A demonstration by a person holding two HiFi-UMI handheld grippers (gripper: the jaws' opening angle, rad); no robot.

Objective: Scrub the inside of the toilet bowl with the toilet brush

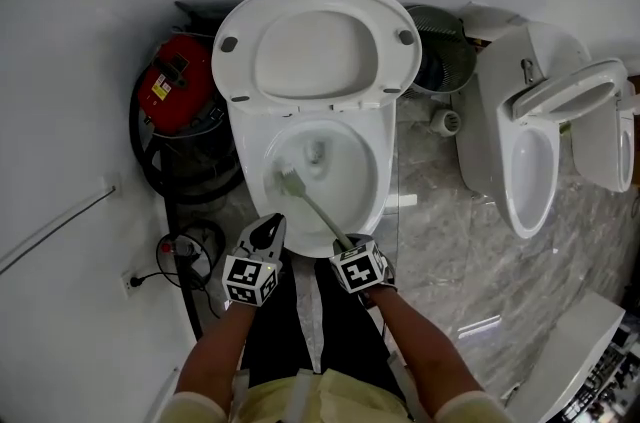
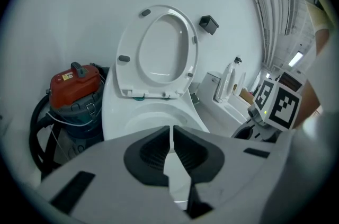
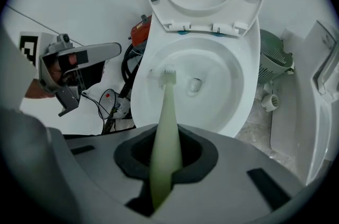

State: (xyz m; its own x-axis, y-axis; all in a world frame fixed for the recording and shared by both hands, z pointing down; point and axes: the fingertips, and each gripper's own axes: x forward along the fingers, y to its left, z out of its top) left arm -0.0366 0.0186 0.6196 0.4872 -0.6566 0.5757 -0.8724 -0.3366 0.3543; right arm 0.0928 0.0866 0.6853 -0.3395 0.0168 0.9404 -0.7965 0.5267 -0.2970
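Jaws of right hand-held gripper (image 3: 167,157) clamped on the pale green handle of toilet brush (image 3: 164,112); bristle head (image 3: 168,77) at left inner wall of toilet bowl (image 3: 228,85). Left hand-held gripper (image 2: 170,157) near the bowl's front rim, closed to a slit, empty. Scrubbing well likely needs steady pressure, sweeping round the wall and under the rim.

Red vacuum (image 1: 178,89) with black hose (image 1: 148,166) at left, second white toilet (image 1: 495,111) at right
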